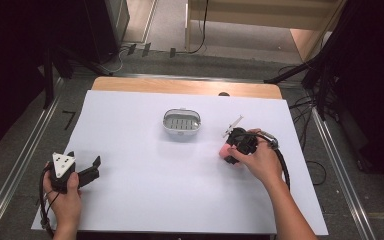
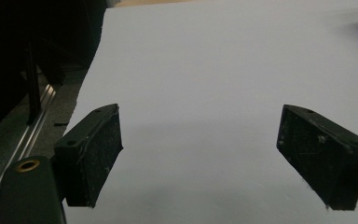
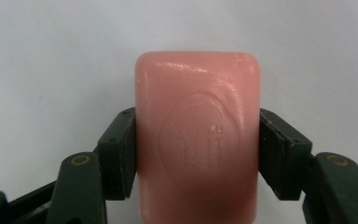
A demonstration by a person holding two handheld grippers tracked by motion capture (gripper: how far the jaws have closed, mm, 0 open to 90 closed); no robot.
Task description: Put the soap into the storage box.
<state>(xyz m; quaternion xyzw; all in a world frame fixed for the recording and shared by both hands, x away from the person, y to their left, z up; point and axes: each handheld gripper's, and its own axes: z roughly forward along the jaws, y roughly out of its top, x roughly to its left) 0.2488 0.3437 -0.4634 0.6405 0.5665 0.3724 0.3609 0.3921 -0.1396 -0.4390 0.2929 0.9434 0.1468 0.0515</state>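
Taking the soap dish (image 1: 181,122) near the middle of the white sheet (image 1: 145,195) as the marker: well to its left and nearer the person, the left gripper (image 1: 96,167) rests at the sheet's near left corner, held in the left hand (image 1: 66,196). In the left gripper view its jaws stand wide apart with only bare white sheet between them.

The dish itself is an oval, white-rimmed tray with a slotted grey insert, and it sits apart from both grippers.

To the right of the dish and slightly nearer the person, the right gripper (image 1: 229,154) is clamped on a pink bar of soap (image 3: 198,140). In the right gripper view both pads (image 3: 121,154) press the bar's long sides, stamped face up, over the sheet covering the counter (image 1: 185,86).
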